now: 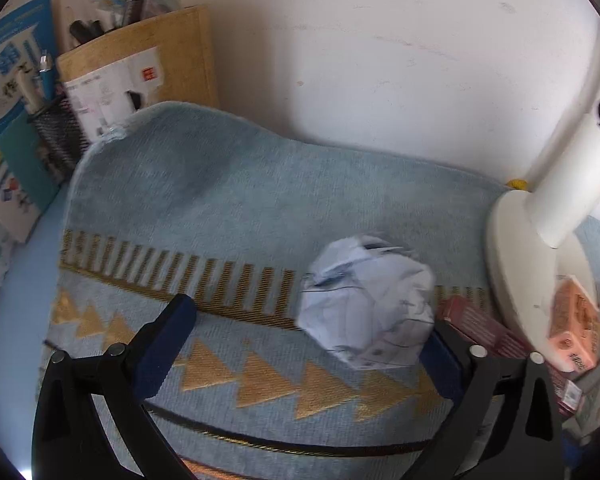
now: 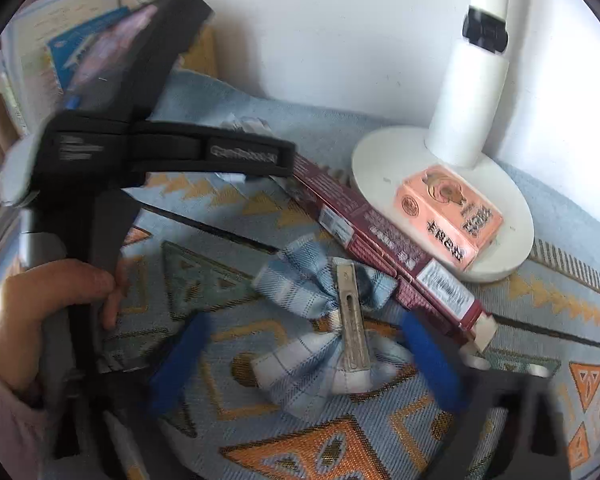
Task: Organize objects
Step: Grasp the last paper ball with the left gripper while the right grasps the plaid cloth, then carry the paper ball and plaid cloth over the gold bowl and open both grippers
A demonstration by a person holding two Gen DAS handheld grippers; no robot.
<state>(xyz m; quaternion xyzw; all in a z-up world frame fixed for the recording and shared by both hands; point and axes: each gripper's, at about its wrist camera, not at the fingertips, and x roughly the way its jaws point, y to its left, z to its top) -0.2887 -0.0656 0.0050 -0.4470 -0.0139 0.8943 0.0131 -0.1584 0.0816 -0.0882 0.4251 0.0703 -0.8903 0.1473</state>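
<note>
Left hand-held gripper spread wide, holding nothing, with a crumpled ball of paper lying on the patterned blue mat between the fingers but hard against the right-hand one and well off the left. Best to shift the gripper toward the lamp side until the ball sits midway, then close slowly; paper like this probably squashes and springs, so a firm squeeze through its thickest part should serve better than a nip at an edge. Worth minding the dark red box just behind the ball and the white lamp base beyond it, both near enough to catch a finger. Right hand-held gripper likewise open and empty, straddling a plaid bow hair clip with its metal clasp facing up, next to the same red box. Closing across the clasp at the knot ought to give a surer hold than on loose fabric. Pink carton rests on the lamp base, clear of both.
</note>
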